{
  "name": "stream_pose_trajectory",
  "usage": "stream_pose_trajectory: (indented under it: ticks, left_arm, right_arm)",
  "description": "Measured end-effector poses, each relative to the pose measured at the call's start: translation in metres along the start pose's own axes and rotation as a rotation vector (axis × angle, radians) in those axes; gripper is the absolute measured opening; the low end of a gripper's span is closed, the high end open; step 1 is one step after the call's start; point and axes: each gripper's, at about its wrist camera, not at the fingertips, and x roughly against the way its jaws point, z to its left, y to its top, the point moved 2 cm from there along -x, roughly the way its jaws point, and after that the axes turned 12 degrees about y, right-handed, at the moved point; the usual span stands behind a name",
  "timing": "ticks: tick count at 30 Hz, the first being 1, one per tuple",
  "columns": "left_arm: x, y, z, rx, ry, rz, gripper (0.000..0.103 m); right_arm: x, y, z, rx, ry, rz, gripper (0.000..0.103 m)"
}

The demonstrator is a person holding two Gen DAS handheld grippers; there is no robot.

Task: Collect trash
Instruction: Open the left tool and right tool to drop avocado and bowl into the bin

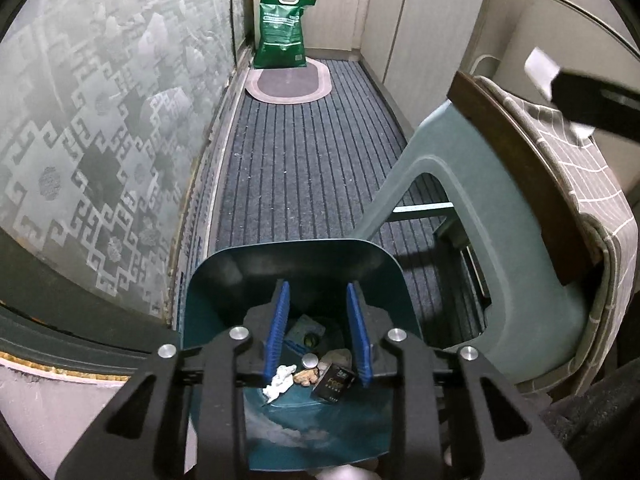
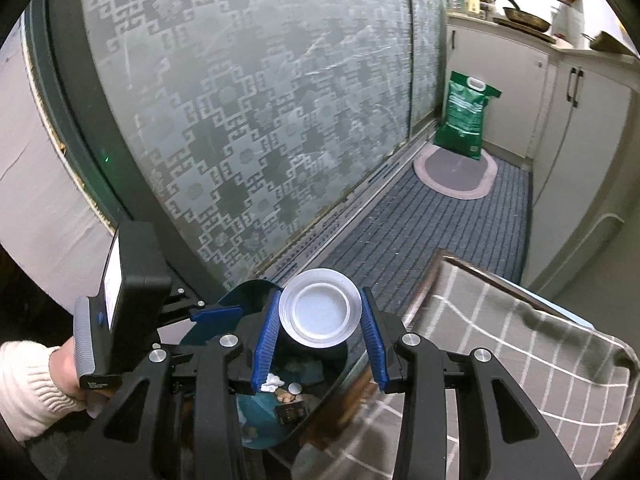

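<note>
White-capped container [image 2: 320, 312] clamped in right hand-held gripper [image 2: 320, 340], above bin [image 2: 248, 412] (trash inside)

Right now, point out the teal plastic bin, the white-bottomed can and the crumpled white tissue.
teal plastic bin [image 1: 288, 258], left wrist view, far wall.
white-bottomed can [image 2: 320, 312], right wrist view, bottom face.
crumpled white tissue [image 1: 280, 380], left wrist view, middle.

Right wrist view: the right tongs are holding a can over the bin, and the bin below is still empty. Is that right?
Not quite. The right tongs do grip the can over the bin, but the bin is not empty. The left wrist view shows a crumpled tissue, a small dark box and other scraps lying in its bottom.
</note>
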Motion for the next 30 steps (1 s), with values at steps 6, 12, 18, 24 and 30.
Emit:
stream_pose_trajectory:
  ticks: [6, 12, 18, 24, 30]
  left_arm:
    - [0.019, 0.000, 0.020, 0.042, 0.004, -0.029, 0.025]
    - [0.044, -0.002, 0.033, 0.066, 0.005, -0.069, 0.020]
    - [0.065, -0.001, 0.043, 0.088, 0.011, -0.105, 0.017]
    - [0.081, 0.001, 0.059, 0.121, 0.019, -0.142, 0.014]
    - [0.100, 0.001, 0.069, 0.152, 0.012, -0.180, 0.014]
  right_arm:
    - [-0.022, -0.003, 0.015, 0.019, 0.016, 0.047, 0.040]
    - [-0.046, -0.006, 0.031, 0.040, 0.035, 0.090, 0.040]
    - [-0.073, -0.014, 0.042, 0.054, 0.047, 0.150, 0.040]
    - [-0.100, -0.028, 0.048, 0.062, 0.046, 0.215, 0.040]
    - [-0.130, -0.048, 0.053, 0.078, 0.034, 0.306, 0.040]
